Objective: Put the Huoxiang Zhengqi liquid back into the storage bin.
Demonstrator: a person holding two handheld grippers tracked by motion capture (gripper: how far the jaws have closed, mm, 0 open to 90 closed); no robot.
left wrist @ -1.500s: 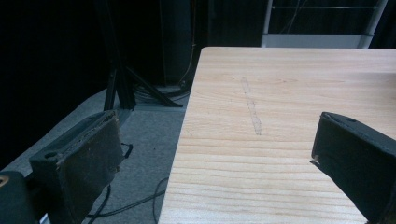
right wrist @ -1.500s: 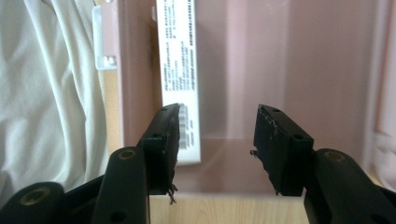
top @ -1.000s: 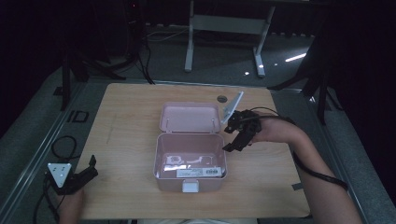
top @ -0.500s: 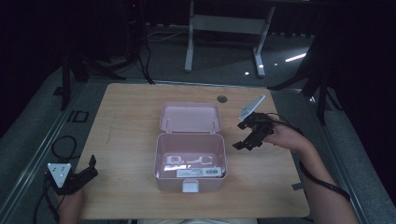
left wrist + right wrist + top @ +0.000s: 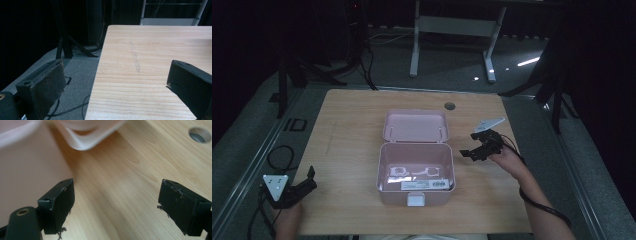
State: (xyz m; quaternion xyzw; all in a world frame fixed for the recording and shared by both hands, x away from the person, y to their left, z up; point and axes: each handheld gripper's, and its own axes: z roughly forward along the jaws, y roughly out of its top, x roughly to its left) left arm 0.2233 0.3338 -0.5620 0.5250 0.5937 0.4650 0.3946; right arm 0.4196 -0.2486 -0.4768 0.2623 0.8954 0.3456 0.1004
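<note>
Open pink box (image 5: 414, 170) lies just left of the right tongs (image 5: 474, 146), jaws apart, empty

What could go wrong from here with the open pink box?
The right gripper sits open beside the pink box, fingers close to its wall; a sideways move could shove the box. The raised lid might get knocked shut. The small white parts inside look thin, so hard to pinch.

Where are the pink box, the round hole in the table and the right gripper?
pink box (image 5: 416, 150): high view, on the bare inner back wall of the open base.
round hole (image 5: 449, 106): high view, on its centre, behind the lid.
right gripper (image 5: 473, 145): high view, midway between its open jaws, beside the box.
</note>
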